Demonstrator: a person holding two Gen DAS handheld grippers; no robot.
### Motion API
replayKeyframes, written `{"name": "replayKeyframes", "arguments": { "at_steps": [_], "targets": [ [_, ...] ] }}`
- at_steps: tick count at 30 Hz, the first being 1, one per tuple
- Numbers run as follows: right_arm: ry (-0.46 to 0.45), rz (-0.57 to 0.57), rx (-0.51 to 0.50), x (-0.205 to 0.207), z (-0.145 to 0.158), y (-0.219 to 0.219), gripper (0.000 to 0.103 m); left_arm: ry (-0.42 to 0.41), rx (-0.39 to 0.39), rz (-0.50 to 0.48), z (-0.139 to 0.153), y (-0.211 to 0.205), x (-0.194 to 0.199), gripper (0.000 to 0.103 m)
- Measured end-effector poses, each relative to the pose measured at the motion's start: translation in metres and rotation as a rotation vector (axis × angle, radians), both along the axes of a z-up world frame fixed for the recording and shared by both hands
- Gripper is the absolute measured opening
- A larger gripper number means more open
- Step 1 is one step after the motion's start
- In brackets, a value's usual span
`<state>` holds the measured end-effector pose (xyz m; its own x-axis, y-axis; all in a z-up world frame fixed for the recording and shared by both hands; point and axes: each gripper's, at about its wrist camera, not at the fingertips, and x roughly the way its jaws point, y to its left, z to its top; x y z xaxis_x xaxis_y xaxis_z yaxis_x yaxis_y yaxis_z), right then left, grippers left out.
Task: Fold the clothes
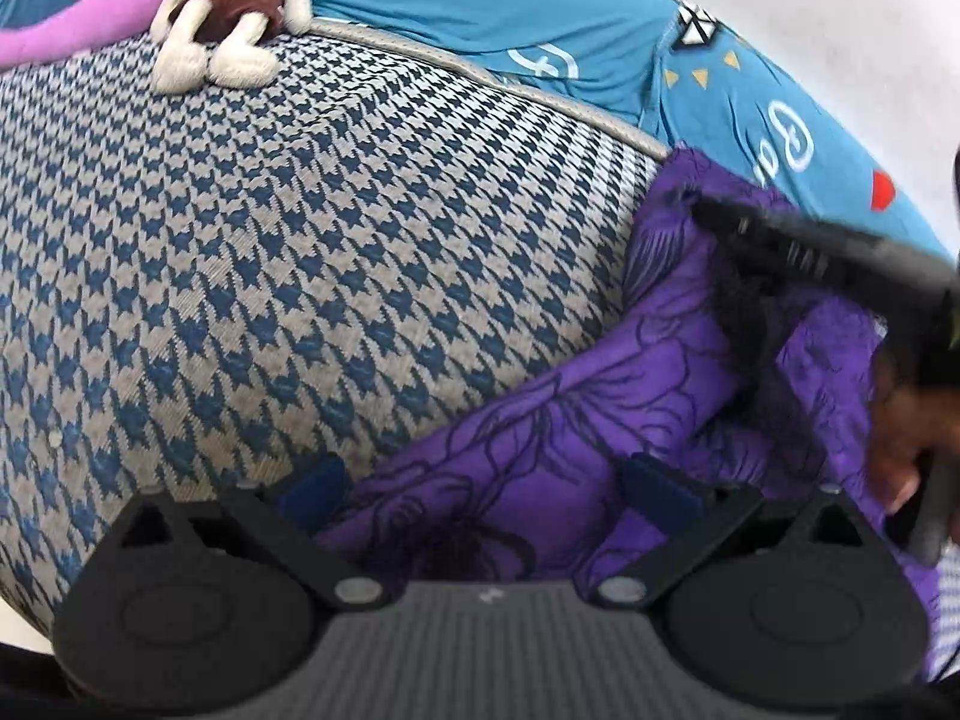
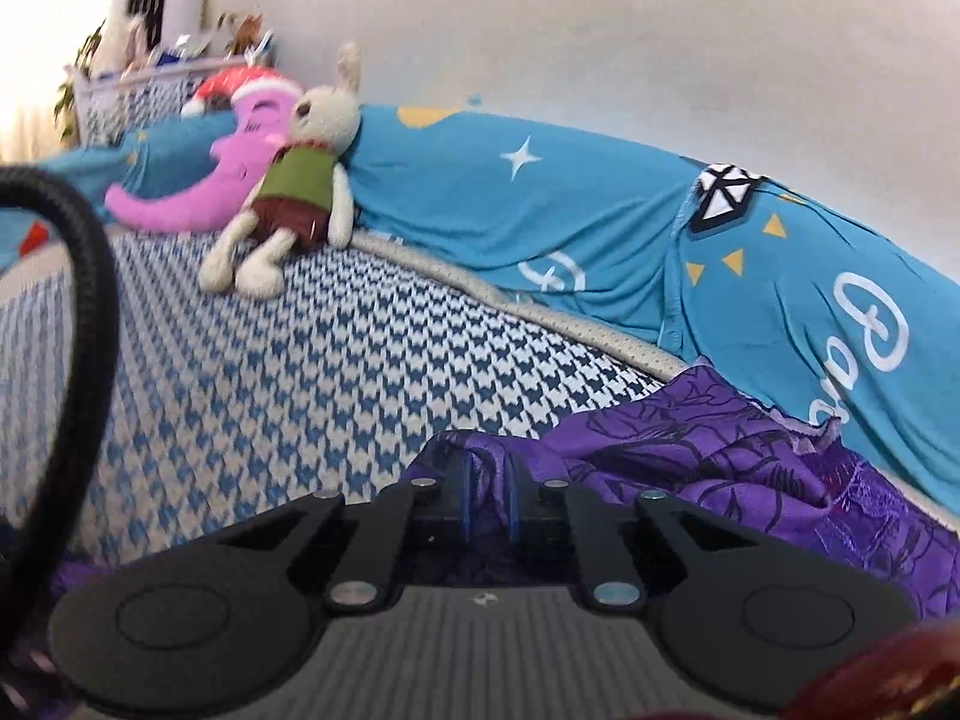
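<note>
close in: purple garment [image 1: 600,420] with dark floral line print lies bunched on the blue-and-white houndstooth cover [image 1: 270,252], filling the lower right of the left wrist frame and the lower centre-right of the right wrist frame [image 2: 720,450]. left gripper [image 1: 489,489] spread wide, blue pads [image 1: 315,489] either side of a fold of the cloth, not pinching it. right gripper [image 2: 487,510] narrowed, its blue pads [image 2: 462,501] close together with a ridge of purple fabric standing between them; looks clamped on the garment. it shows blurred in the left wrist frame at right [image 1: 798,252], a hand [image 1: 900,438] behind it. beyond the cloth, a grey piped edge [image 2: 540,306], then a teal printed sheet [image 2: 540,204] draped along a white wall [image 2: 600,30]. upper left: cream stuffed rabbit [image 2: 294,180] in green vest, leaning on a pink moon plush [image 2: 204,180]. black ribbed hose [image 2: 90,300] curves down the left edge of the right wrist frame.
</note>
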<state>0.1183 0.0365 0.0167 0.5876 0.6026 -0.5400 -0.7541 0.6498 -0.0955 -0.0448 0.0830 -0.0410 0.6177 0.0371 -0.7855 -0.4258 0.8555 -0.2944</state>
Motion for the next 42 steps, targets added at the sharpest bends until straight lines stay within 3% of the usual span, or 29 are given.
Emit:
{"name": "replayKeyframes", "arguments": {
  "at_steps": [5, 10, 19, 26, 33, 36, 42],
  "targets": [
    [0.051, -0.038, 0.074, 0.006, 0.009, -0.010, 0.008, 0.026, 0.088, -0.026, -0.002, -0.015, 0.002, 0.103],
    [0.074, -0.093, 0.157, 0.011, 0.023, -0.024, 0.004, 0.029, 0.117, -0.031, -0.002, -0.020, 0.001, 0.103],
    [0.064, -0.099, 0.155, 0.010, 0.031, -0.040, 0.004, 0.000, 0.077, -0.010, 0.001, -0.014, -0.005, 0.103],
    [0.051, -0.221, 0.225, 0.022, 0.044, -0.068, 0.003, -0.009, 0.067, -0.008, 0.002, -0.013, -0.006, 0.103],
    [0.057, -0.082, 0.190, 0.014, 0.045, -0.055, 0.003, -0.028, 0.024, 0.023, 0.008, -0.011, -0.006, 0.103],
    [0.041, -0.030, 0.125, 0.009, 0.036, -0.039, 0.008, -0.040, -0.044, 0.029, 0.011, -0.004, -0.002, 0.103],
    [0.013, 0.050, 0.026, 0.002, 0.019, -0.021, 0.040, -0.009, -0.088, 0.004, 0.014, -0.002, 0.014, 0.103]
  ]
}}
